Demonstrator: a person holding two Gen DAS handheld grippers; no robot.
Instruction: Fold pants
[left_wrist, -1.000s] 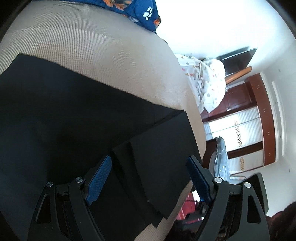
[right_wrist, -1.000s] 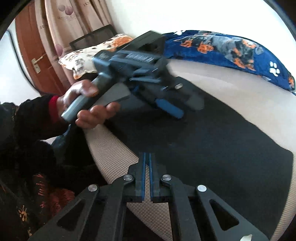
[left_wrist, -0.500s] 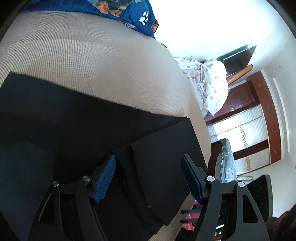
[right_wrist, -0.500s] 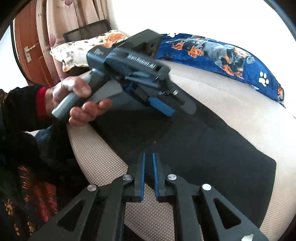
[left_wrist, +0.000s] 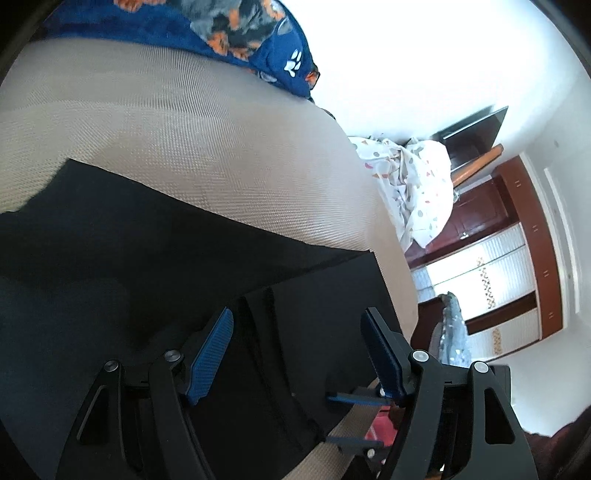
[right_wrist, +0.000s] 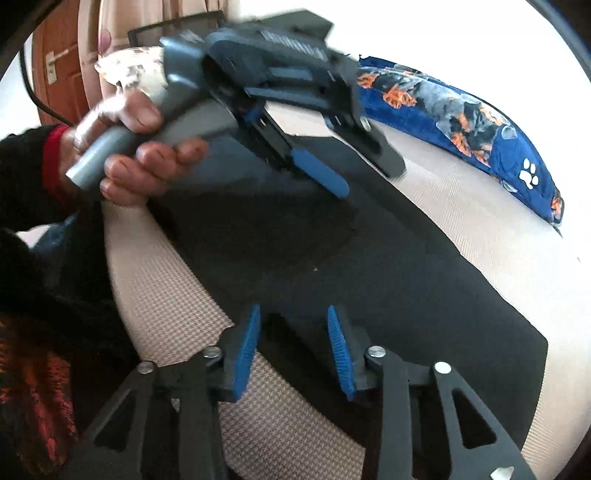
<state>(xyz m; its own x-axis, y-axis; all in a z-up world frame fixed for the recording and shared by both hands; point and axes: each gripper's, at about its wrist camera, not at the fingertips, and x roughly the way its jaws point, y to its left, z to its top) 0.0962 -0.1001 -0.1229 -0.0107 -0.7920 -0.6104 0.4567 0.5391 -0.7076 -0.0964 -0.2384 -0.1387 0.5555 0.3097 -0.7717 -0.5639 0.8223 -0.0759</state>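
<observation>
Bedding comes first: a beige woven mattress cover fills both views, with a blue fleece blanket printed with orange flowers and white paw marks bunched along its far side. Flat on the bed lie the black pants, a long dark band whose length runs from the person's side away toward the far right of the right wrist view, already looking doubled over, with a squared-off end near the bed's edge.

The left gripper hangs just over that end, released, its blue pads standing wide on either side of the layered hem with no cloth pinched. The right gripper sits over the near long edge of the pants further along the band; its jaws have just been opening, and the edge lies between and below the pads, not gripped.

Judging by this, each gripper is placed to take its own stretch of the fabric so the next fold can go across the long axis; the left is the one nearer the end.
</observation>
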